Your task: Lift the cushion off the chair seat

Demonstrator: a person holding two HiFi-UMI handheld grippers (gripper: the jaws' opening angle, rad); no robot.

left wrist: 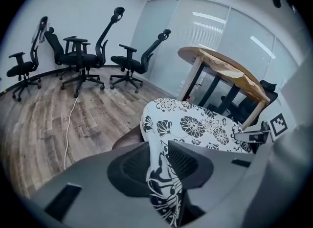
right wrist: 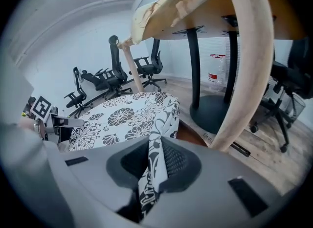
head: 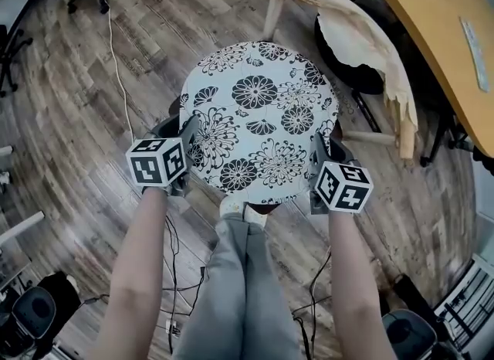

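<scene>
Now the left gripper [head: 184, 159] is clamped on the floral cushion [head: 258, 115] at its left edge and the right gripper [head: 317, 171] on its right edge. The cushion spans between them over the brown chair seat [left wrist: 128, 139].

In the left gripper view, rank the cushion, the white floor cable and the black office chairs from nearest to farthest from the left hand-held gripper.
1. The cushion: its edge is pinched in the left hand-held gripper.
2. The white cable: on the floor, to the left.
3. The black office chairs: along the far wall.
</scene>
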